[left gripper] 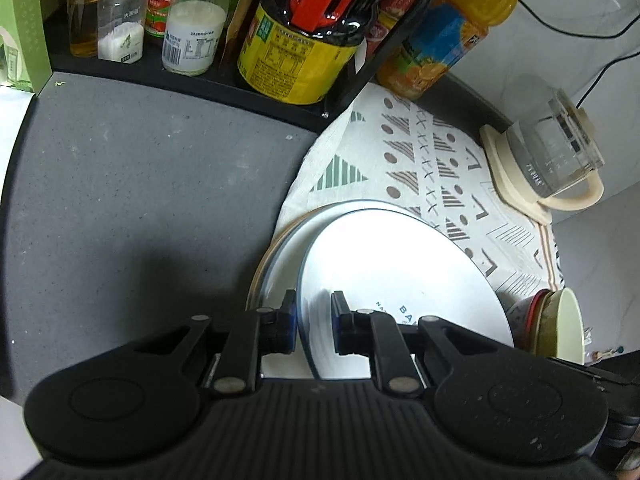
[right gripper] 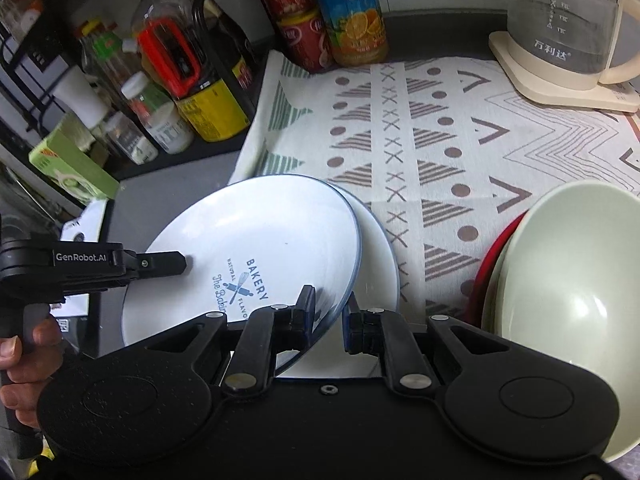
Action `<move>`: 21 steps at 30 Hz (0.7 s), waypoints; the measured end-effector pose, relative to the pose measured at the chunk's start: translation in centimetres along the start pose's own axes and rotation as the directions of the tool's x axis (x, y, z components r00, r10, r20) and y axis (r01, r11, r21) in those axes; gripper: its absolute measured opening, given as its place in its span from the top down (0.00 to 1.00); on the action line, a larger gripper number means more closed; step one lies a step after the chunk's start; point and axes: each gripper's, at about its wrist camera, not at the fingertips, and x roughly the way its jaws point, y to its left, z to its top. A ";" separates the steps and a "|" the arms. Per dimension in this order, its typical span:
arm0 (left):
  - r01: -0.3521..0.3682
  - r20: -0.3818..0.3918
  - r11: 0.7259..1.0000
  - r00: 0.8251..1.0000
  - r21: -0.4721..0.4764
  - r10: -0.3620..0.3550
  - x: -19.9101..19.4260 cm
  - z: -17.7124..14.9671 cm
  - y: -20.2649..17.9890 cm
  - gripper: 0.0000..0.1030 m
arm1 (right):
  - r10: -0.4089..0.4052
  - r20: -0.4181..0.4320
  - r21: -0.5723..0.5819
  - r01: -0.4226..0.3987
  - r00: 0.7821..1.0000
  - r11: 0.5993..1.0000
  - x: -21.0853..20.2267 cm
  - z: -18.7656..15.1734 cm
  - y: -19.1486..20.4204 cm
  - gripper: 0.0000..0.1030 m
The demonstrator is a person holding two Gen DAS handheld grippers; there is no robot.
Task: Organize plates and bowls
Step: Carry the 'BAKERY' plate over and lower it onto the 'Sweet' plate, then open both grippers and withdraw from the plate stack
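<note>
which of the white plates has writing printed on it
The top plate, tilted and gripped at opposite rims by both grippers. It carries a blue bakery logo. The plate beneath it shows plain white.

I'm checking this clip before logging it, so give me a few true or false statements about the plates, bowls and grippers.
1. Both grippers grip the top plate. True: the left gripper and the right gripper each hold its rim.
2. The top plate is plain white. False: it bears a blue bakery print.
3. Another plate lies beneath it. True.
4. The green bowl sits alone. False: it is nested with a red bowl.
5. The kettle stands on the bare counter. False: it stands on the cloth.
</note>
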 end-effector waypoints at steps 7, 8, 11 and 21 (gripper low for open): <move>-0.028 -0.029 0.999 0.999 0.027 0.028 0.8 -0.3 -0.1 0.86 | -0.031 -0.038 -0.011 0.031 0.999 0.999 0.9 -0.2 0.5 0.85; -0.032 -0.034 0.999 0.999 0.029 0.033 0.9 -0.4 0.0 0.86 | -0.037 -0.045 -0.011 0.037 0.998 0.999 1.0 -0.3 0.5 0.85; -0.036 -0.043 0.999 0.998 0.034 0.038 1.1 -0.5 0.0 0.86 | -0.046 -0.059 -0.018 0.045 0.997 0.999 1.4 -0.5 0.6 0.84; -0.079 -0.065 0.994 0.994 0.070 0.083 1.9 -0.7 -1.1 0.83 | -0.072 -0.072 -0.033 0.070 0.995 0.997 2.2 -0.7 0.4 0.77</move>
